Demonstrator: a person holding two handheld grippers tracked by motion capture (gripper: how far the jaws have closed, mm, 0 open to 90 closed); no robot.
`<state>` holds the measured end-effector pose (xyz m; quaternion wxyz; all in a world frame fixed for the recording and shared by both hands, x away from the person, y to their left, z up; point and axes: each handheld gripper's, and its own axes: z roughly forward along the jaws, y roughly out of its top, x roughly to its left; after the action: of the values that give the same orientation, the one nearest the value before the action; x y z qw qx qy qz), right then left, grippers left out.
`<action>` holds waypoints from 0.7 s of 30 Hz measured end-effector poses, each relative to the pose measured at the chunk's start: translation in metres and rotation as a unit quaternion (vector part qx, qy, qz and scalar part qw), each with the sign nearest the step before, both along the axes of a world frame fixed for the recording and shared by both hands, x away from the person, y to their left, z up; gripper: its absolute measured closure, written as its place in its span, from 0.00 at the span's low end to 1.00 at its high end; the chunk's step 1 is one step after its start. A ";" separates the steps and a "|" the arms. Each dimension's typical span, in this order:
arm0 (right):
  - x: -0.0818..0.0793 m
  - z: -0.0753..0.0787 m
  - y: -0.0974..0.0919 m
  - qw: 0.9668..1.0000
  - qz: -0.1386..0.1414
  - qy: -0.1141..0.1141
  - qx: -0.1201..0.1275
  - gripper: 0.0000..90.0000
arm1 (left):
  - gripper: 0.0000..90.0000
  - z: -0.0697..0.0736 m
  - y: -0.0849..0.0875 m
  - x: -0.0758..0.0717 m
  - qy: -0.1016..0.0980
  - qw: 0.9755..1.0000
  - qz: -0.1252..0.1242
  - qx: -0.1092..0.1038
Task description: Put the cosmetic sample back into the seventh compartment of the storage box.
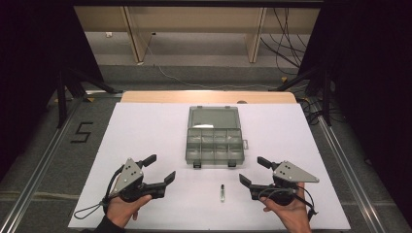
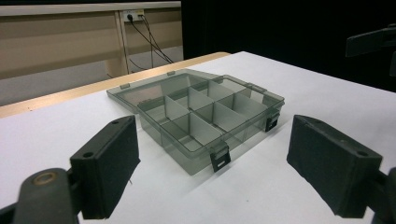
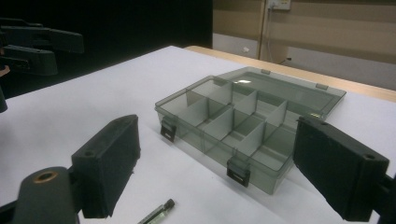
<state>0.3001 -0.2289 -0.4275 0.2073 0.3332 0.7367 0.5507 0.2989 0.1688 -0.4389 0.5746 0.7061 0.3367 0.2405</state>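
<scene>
White table (image 1: 145, 131), dark room

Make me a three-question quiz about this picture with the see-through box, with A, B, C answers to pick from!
1. Where does the small bit lie?
A. inside the box
B. on the white table between the two grippers
C. on the lid

2. How many black latches are on the front of the box?
A. two
B. four
C. none

3. How is the box lid?
A. shut
B. taken off and gone
C. open, lying flat behind the box

Answers:
1 B: the high view shows it on the white table, between the left gripper and the right gripper.
2 A: two latches hang on the front wall.
3 C: the lid lies flat behind the compartments.
</scene>
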 end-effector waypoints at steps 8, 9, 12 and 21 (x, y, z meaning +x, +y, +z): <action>0.001 0.000 0.000 1.000 0.004 0.001 -0.003 0.18 | 0.18 0.000 0.000 0.000 -0.001 1.000 -0.001 0.000; 0.001 -0.001 0.000 1.000 0.003 -0.001 -0.003 0.18 | 0.18 0.000 0.000 0.000 0.000 1.000 0.000 0.000; 0.001 0.000 0.000 1.000 0.006 0.001 -0.005 0.18 | 0.18 -0.001 0.000 0.001 -0.002 1.000 -0.003 -0.003; 0.002 0.003 0.000 1.000 0.013 -0.005 -0.026 0.17 | 0.18 0.000 0.000 0.000 0.001 1.000 0.000 0.001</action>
<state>0.3021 -0.2291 -0.4247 0.2118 0.3153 0.7543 0.5355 0.2991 0.1684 -0.4393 0.5738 0.7068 0.3372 0.2399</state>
